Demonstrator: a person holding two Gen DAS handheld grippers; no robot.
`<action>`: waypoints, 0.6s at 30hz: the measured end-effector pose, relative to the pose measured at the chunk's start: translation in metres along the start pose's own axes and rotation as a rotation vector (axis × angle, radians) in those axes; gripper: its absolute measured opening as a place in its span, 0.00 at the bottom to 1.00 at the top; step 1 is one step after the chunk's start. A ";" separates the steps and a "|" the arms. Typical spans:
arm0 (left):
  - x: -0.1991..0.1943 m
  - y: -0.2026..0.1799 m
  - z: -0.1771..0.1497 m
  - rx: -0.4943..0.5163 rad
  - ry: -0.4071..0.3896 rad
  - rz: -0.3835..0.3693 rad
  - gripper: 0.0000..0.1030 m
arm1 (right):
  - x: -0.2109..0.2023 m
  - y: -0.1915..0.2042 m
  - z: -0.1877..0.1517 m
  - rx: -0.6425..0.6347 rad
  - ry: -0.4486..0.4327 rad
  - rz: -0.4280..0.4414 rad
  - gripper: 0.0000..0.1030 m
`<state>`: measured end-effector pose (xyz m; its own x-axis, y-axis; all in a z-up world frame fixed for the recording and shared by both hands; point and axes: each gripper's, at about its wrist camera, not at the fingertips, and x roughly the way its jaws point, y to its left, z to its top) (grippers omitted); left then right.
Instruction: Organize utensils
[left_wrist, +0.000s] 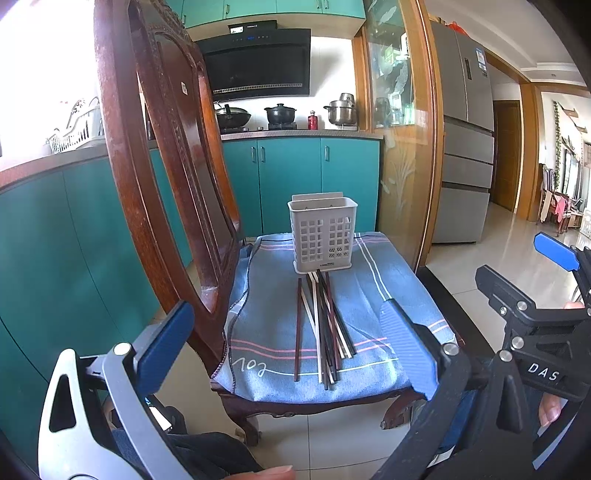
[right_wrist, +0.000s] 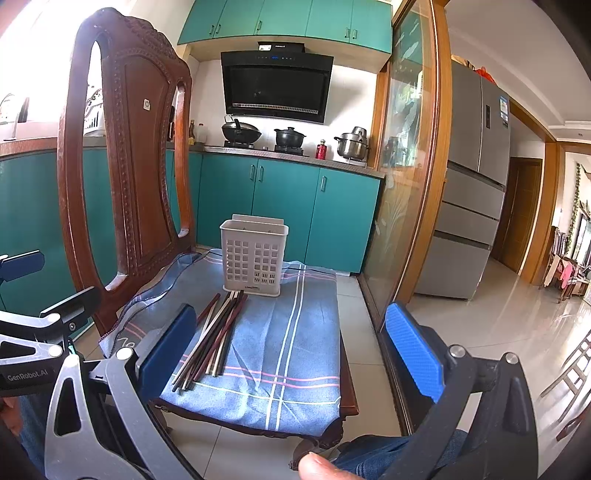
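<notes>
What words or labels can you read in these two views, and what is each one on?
"DAS": on the right gripper, the rest cut off.
"GenRobot.AI": on the left gripper.
"LOV": upside down on the cloth, partly hidden.
Basket label: too small to read.
Hood brand and fridge sticker: too blurred to read.

The chair (right_wrist: 125, 155) is dark carved wood with a glossy varnish, its seat draped in a matt woven blue cloth (right_wrist: 280, 354) with thin stripes. On the cloth, a perforated utensil holder (right_wrist: 253, 254) of matt grey-white plastic stands by smooth chopsticks (left_wrist: 323, 328), dark and pale. The floor tiles (right_wrist: 476, 332) shine glossily.
</notes>
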<state>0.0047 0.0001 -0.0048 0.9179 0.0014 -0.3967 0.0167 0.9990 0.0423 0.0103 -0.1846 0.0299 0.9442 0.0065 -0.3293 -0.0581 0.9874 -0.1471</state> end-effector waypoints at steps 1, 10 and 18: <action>0.000 0.000 0.000 0.001 0.000 0.001 0.97 | 0.000 -0.002 -0.001 0.002 0.001 0.001 0.97; 0.000 0.000 0.000 0.003 0.003 0.002 0.97 | 0.001 -0.003 -0.001 0.002 0.002 0.001 0.97; 0.001 0.000 -0.001 0.003 0.005 0.000 0.97 | 0.001 -0.003 -0.001 0.002 0.001 0.001 0.97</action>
<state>0.0056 -0.0003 -0.0058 0.9161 0.0015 -0.4010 0.0182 0.9988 0.0452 0.0110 -0.1876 0.0288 0.9437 0.0075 -0.3307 -0.0587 0.9877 -0.1451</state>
